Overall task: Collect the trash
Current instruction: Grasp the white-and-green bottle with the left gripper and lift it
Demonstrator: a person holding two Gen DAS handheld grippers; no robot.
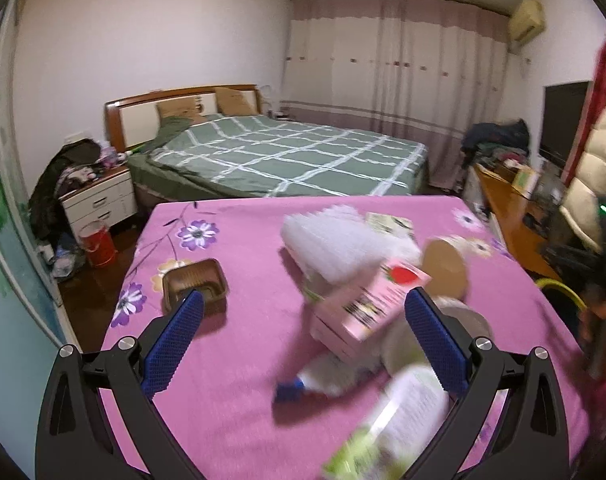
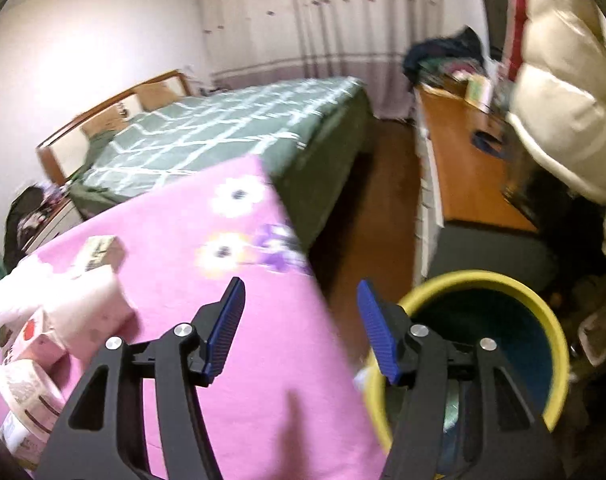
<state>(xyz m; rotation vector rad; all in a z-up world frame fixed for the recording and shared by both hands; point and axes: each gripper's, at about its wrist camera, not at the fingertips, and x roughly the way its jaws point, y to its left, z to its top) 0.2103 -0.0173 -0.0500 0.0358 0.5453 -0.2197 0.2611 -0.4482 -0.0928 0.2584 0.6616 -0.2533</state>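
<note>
Trash lies on a pink flowered tablecloth [image 1: 231, 360]: a brown plastic tray [image 1: 195, 286], a pink strawberry carton [image 1: 367, 300], white bubble wrap [image 1: 335, 240], a brown round lid [image 1: 447, 266], a bottle with a blue cap [image 1: 315, 384] and a green-white pack [image 1: 391, 420]. My left gripper [image 1: 303, 308] is open and empty above this pile. My right gripper [image 2: 301, 296] is open and empty at the table's right edge, beside a yellow-rimmed trash bin [image 2: 483, 280]. The right wrist view shows the carton [image 2: 31, 336], a small box [image 2: 99, 254] and a round tub [image 2: 27, 392].
A green checked bed [image 1: 279, 156] stands behind the table. A white nightstand [image 1: 99, 200] and red bucket [image 1: 97, 240] are at left. A wooden desk [image 2: 467, 168] with clutter and a cream puffy jacket [image 2: 567, 80] are at right. Dark wooden floor [image 2: 375, 208] runs between.
</note>
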